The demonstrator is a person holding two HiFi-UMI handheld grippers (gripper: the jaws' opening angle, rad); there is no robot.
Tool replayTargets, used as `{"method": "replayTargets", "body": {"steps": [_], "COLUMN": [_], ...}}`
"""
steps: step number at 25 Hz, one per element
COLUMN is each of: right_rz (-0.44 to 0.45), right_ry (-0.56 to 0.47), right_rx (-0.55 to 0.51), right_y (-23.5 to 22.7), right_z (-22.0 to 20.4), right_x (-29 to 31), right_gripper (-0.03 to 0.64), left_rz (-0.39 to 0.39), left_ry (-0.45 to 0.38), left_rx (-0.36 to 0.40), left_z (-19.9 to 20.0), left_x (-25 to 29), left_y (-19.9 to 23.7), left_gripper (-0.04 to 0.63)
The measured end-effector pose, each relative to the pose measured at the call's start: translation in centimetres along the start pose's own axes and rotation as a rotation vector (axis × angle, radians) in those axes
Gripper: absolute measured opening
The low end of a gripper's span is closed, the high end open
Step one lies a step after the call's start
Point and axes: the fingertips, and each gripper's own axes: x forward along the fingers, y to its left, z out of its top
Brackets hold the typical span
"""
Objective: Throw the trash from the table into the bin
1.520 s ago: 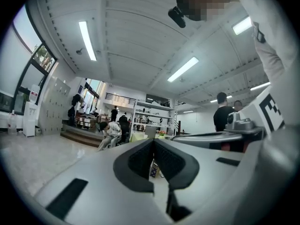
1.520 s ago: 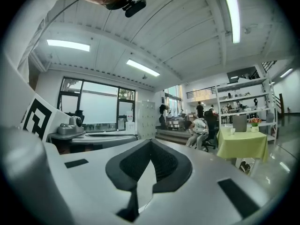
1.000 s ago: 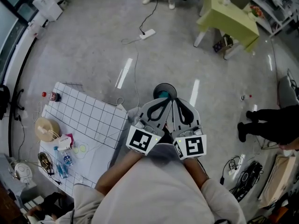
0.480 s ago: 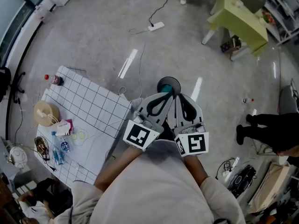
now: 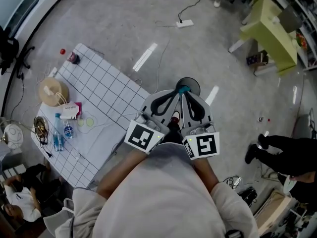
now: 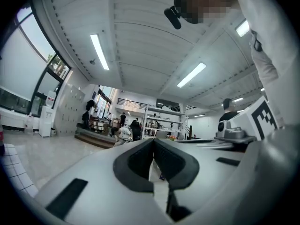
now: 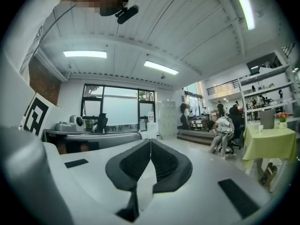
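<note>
- Two grippers are held side by side close in front of the person's pale shirt (image 5: pixel 163 197), each with its marker cube turned up toward the head view
- The left gripper (image 5: pixel 176 92) is pointed forward; in the left gripper view its jaws (image 6: pixel 152 141) are seen pressed together at the tips, with nothing pinched between them
- The right gripper (image 5: pixel 184 95) lies just beside it; in the right gripper view its jaws (image 7: pixel 150 140) are likewise closed tip to tip and empty
- A round dark bin (image 5: pixel 194 85) is seen on the grey floor just beyond the two sets of tips, partly covered by them
- A white gridded worktop (image 5: pixel 106 90) stands to the left of the grippers, apart from both
- The trash is left on the far-left part of that worktop: plastic bottles (image 5: pixel 58 137), a pink and white packet (image 5: pixel 73 109) and a tan round object (image 5: pixel 53 90), with a small dark bottle (image 5: pixel 73 58) at the far corner
- Farther off, a white power strip (image 5: pixel 185 23) is laid on the floor and a yellow-green table (image 5: pixel 270 31) is placed at the upper right
- A person in dark clothes (image 5: pixel 290 155) is seen at the right edge
</note>
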Motion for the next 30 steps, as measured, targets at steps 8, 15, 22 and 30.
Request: {"method": "replayTargets", "body": {"steps": [8, 15, 22, 30], "right_rz": [0.175, 0.347, 0.535, 0.752], "right_ry": [0.013, 0.029, 0.045, 0.059], "right_rx": [-0.007, -0.018, -0.040, -0.087], "right_y": [7.5, 15.4, 23.3, 31.4], "right_z": [-0.4, -0.8, -1.6, -1.7], "right_x": [3.5, 6.3, 8.5, 9.4], "right_gripper": [0.020, 0.020, 0.020, 0.020], "left_rz": [0.167, 0.329, 0.512, 0.729], "left_ry": [-0.014, -0.023, -0.043, -0.078], "left_rx": [0.019, 0.023, 0.025, 0.045], "left_z": [0.9, 1.4, 1.8, 2.5], "left_x": [-6.7, -13.9, -21.6, -29.8], "left_y": [5.1, 9.4, 13.2, 16.0], "left_gripper": [0.006, 0.006, 0.007, 0.006]}}
